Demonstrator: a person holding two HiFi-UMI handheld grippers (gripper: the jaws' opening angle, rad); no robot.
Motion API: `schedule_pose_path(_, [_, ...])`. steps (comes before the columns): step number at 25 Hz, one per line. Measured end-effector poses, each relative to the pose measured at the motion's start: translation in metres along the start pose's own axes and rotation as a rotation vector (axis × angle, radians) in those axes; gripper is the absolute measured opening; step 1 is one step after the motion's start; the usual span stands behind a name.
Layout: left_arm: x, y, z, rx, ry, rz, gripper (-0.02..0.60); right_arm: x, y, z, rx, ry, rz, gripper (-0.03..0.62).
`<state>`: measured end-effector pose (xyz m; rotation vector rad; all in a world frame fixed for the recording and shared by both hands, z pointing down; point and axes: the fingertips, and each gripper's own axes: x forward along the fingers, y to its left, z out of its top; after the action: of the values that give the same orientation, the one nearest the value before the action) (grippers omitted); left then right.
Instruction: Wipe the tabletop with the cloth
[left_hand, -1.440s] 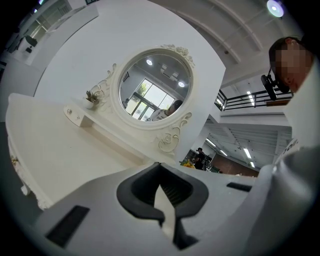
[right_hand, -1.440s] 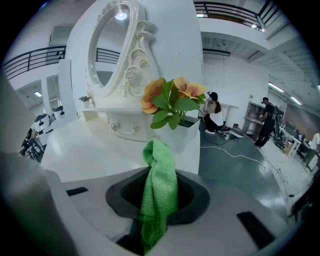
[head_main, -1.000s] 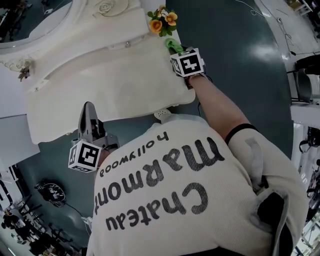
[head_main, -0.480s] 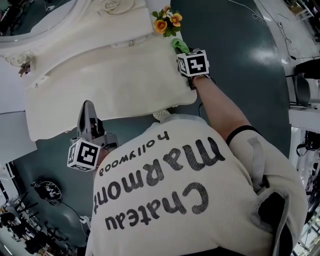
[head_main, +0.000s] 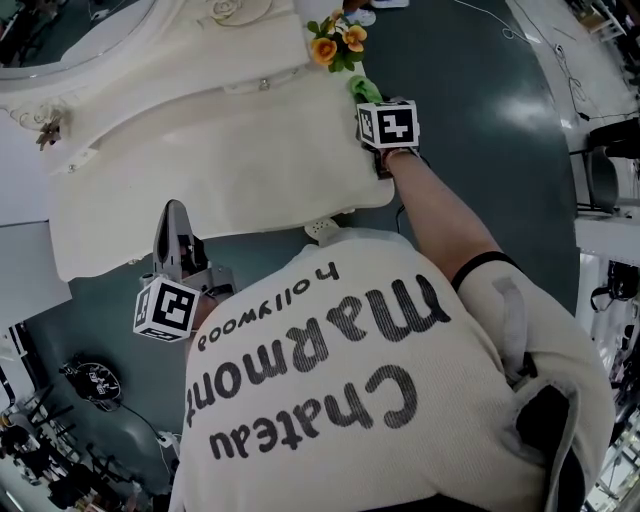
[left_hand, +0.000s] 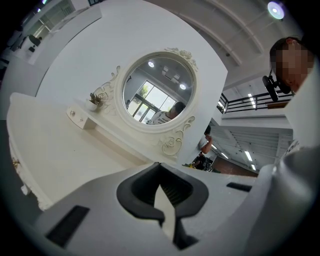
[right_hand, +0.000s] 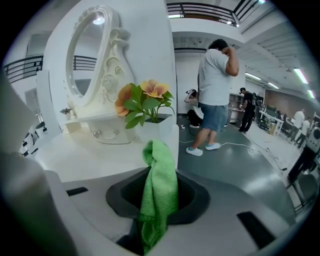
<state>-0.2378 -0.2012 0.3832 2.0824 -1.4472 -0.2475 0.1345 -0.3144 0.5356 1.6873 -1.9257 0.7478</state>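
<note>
The white dressing table's tabletop (head_main: 220, 170) fills the upper left of the head view. My right gripper (head_main: 370, 103) is at its right edge, shut on a bunched green cloth (head_main: 360, 90) that hangs at the table's corner just below the flower pot. In the right gripper view the green cloth (right_hand: 161, 187) stands up between the jaws of the right gripper (right_hand: 158, 172), with the tabletop (right_hand: 85, 155) behind. My left gripper (head_main: 176, 212) is held off the table's near edge. It is shut with nothing in it, and the left gripper (left_hand: 161, 187) looks over the tabletop (left_hand: 55, 160).
A white pot of orange flowers (head_main: 335, 45) stands at the table's far right corner, close to the cloth. An oval mirror (left_hand: 157, 95) with a small drawer shelf rises at the back. A white power strip (head_main: 322, 230) lies under the near edge. People stand on the dark floor (right_hand: 240, 155).
The right gripper with the cloth has edged a little to the right along the table's edge. The left gripper has hardly moved.
</note>
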Motion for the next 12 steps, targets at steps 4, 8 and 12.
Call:
schedule_pose_path(4, [-0.001,0.0,-0.002,-0.002,0.004,-0.003,0.008,-0.003,0.0,0.003,0.03,0.033,0.0,0.097])
schedule_pose_path(8, [-0.006,0.004,0.001,-0.009,-0.011,0.012,0.008,-0.007,0.026,0.014,-0.005,0.044,0.081,0.098])
schedule_pose_path(12, [-0.013,0.009,0.005,-0.011,-0.027,0.031,0.008,-0.009,0.088,0.017,-0.087,0.02,0.25,0.098])
